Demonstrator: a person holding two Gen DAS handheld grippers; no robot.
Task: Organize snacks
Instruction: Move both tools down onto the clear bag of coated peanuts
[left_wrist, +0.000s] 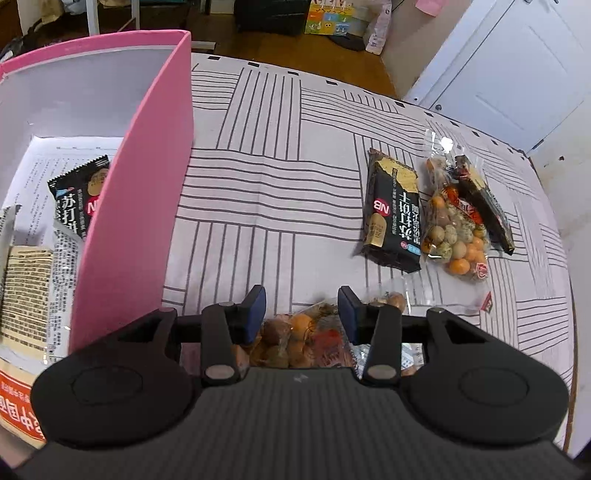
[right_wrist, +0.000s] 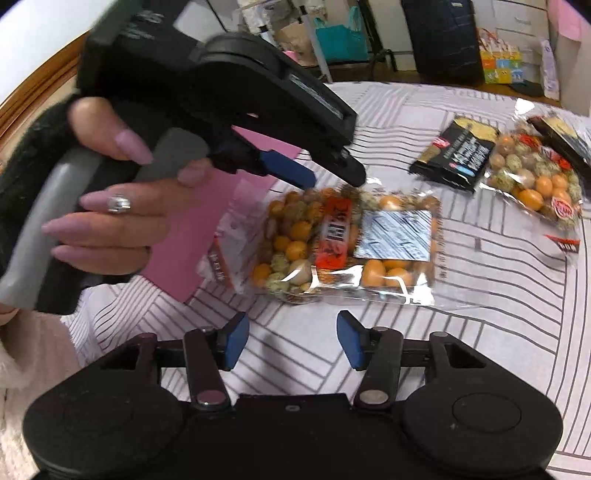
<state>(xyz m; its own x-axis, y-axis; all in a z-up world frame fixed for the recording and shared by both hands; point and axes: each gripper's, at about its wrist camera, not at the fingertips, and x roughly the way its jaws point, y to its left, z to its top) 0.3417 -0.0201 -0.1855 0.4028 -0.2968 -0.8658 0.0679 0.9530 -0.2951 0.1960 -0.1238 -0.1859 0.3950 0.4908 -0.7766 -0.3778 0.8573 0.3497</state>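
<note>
Clear bag of coated nuts (right_wrist: 347, 247) flat on striped tabletop (right_wrist: 498, 266), long axis crosswise, beside pink box (left_wrist: 140, 206). Left gripper (left_wrist: 302, 308) directly above it, jaws apart, nothing pinched. Right gripper (right_wrist: 291, 341) open, empty, just short of bag.

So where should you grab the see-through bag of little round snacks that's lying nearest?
Probably the flat, empty sealed edge of the near snack bag, on the side facing the right gripper. It lies flat; the lumpy middle would slip, while the thin edge fits between the pads.
</note>
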